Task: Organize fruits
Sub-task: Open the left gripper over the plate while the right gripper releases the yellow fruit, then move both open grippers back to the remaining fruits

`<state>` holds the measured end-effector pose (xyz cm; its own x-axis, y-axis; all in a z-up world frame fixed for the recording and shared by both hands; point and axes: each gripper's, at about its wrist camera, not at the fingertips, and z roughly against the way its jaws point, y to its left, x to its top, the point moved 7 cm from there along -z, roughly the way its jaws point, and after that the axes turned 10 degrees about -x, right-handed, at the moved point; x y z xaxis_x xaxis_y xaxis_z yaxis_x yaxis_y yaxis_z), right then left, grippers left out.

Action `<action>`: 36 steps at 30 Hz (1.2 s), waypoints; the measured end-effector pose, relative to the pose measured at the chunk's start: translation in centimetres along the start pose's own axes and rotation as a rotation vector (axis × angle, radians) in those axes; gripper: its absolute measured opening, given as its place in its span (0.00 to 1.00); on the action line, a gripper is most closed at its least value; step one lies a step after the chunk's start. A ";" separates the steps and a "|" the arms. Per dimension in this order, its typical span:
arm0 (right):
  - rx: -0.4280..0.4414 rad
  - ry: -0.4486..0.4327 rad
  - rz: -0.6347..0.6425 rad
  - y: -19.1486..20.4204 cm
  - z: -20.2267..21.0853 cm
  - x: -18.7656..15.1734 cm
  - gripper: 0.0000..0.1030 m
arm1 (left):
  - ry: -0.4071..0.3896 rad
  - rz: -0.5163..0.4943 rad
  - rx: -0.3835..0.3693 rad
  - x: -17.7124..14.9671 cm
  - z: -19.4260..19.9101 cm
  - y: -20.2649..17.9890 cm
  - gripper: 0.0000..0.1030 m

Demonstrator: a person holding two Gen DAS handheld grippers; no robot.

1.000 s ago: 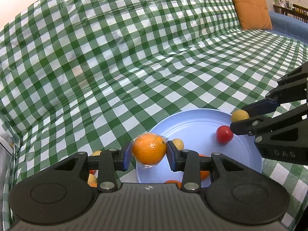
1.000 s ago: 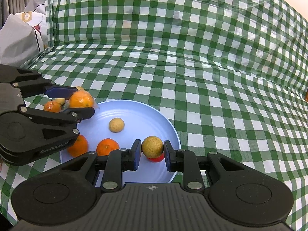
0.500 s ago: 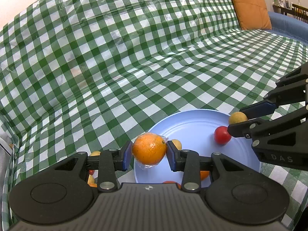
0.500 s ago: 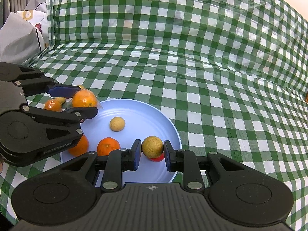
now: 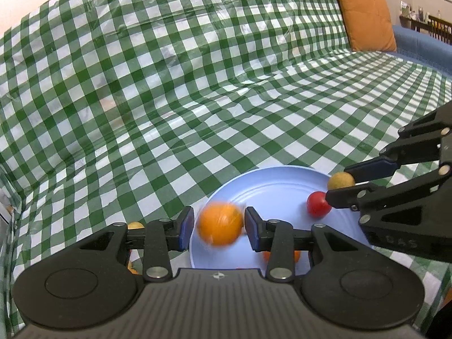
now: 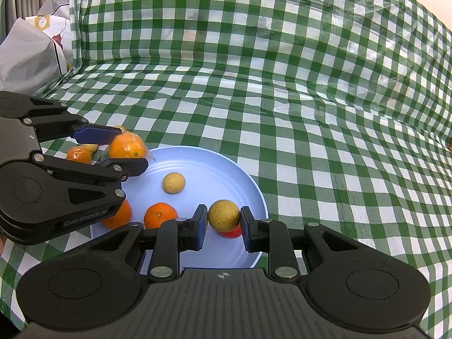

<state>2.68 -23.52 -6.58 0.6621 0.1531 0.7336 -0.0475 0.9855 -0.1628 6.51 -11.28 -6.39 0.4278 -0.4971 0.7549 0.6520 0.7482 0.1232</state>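
Though blurred in the left wrist view, plainly loose: a round orange in clear plastic wrap, sitting between the blue pads of the left gripper with a gap on either side. Just been spreading its jaws, so letting go rather than holding (going by the smear, probably dropping). Positioned over the left rim of the pale blue round plate, not over its middle.

On the other side, clamped tight: right gripper closed on a round tan rough-skinned fruit, held just above the plate's right rim and directly over a small red round fruit.

Already lying on the plate: a smaller tan ball-shaped fruit near the centre and a bare mandarin toward the near edge. Off the plate, beyond its left edge on the green-and-white checked plastic cloth, another small wrapped orange.

To finish this release well:
- Keep the left tool steady and finish widening before lifting away, so as not to flick the wrap.
- Watch for a roll outward; so close to the rim, likely to tip onto the cloth if nudged.
- Withdraw straight up and back, clear of the fruit under the tool.
- Hold off on opening the right jaws over the red fruit; shift toward bare plate first, then lower close before letting go, to avoid a bounce.
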 end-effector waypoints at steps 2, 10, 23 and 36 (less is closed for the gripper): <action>-0.011 -0.004 -0.001 -0.1 0.0 0.1 0.34 | -0.017 0.012 -0.005 0.2 0.3 0.2 0.52; -0.018 -0.024 -0.038 0.1 0.3 0.9 0.40 | -0.031 0.081 0.067 0.3 1.7 3.0 0.31; 0.095 -0.103 -0.115 6.5 1.9 4.2 0.32 | 0.121 0.395 0.323 -4.5 5.1 15.6 0.15; 0.256 -0.010 -0.082 16.6 -1.7 6.2 0.39 | 0.164 0.557 0.383 -7.1 7.4 21.1 0.15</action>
<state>7.26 -6.28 -5.83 0.6641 0.0711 0.7442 -0.1819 0.9809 0.0687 12.58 11.29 -4.42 0.7434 -0.0317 0.6680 0.0540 0.9985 -0.0128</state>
